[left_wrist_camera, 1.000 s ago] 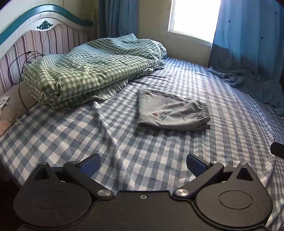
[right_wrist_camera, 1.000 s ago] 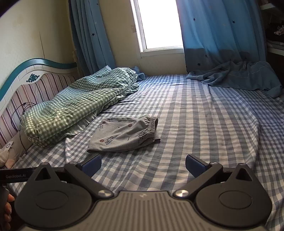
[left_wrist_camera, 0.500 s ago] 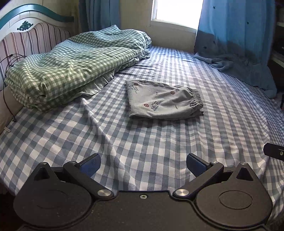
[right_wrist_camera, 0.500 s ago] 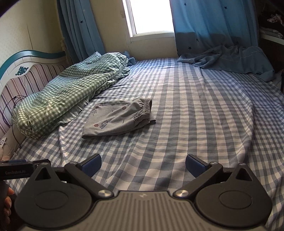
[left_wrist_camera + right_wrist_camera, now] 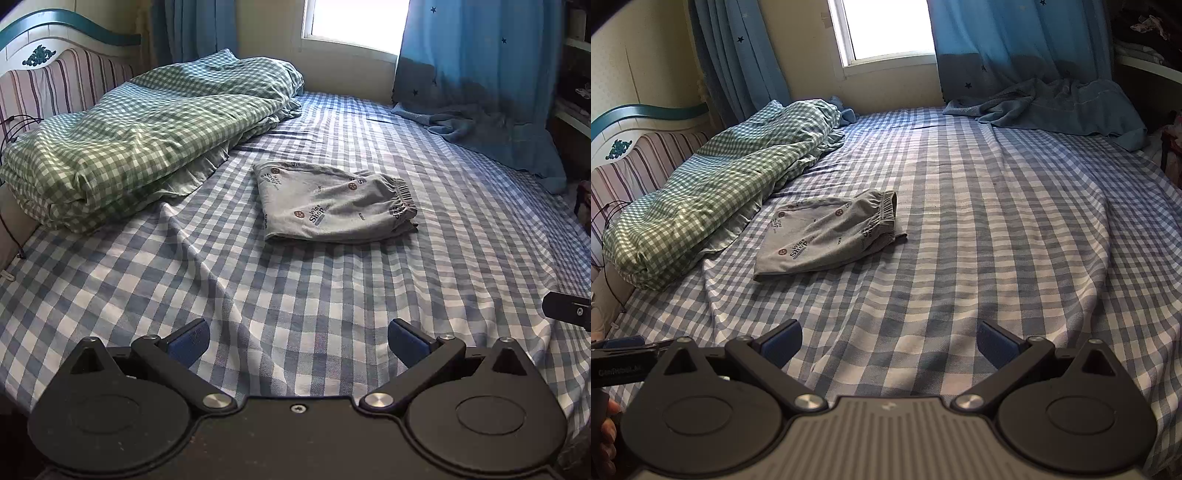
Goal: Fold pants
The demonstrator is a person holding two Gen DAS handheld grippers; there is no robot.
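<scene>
**Both grippers held wide over the bed, folded pants lying ahead**

The left gripper (image 5: 297, 341) hangs above the near part of the blue-checked sheet (image 5: 295, 295), its blue-padded fingers (image 5: 188, 338) spread wide with nothing between them. The right gripper (image 5: 888, 341) is the same: fingers (image 5: 997, 341) far apart, empty, only wrinkled sheet (image 5: 979, 258) showing in the gap. In the right wrist view, fingertips of a hand (image 5: 607, 435) show left of that gripper's body.

Ahead of the left fingers and a little toward the right one, well apart from both, lie the grey printed pants (image 5: 332, 203), folded into a flat packet on the sheet, with the elastic waistband on the right end. From the right gripper the pants (image 5: 827, 236) lie ahead and left of the left finger.

Left of the pants and beyond them is a bunched green-checked quilt (image 5: 140, 136) against the striped headboard (image 5: 55, 81). Farthest ahead, blue curtains (image 5: 1015, 48) flank a bright window (image 5: 886, 29), the right curtain's hem piled on the bed's far end.
</scene>
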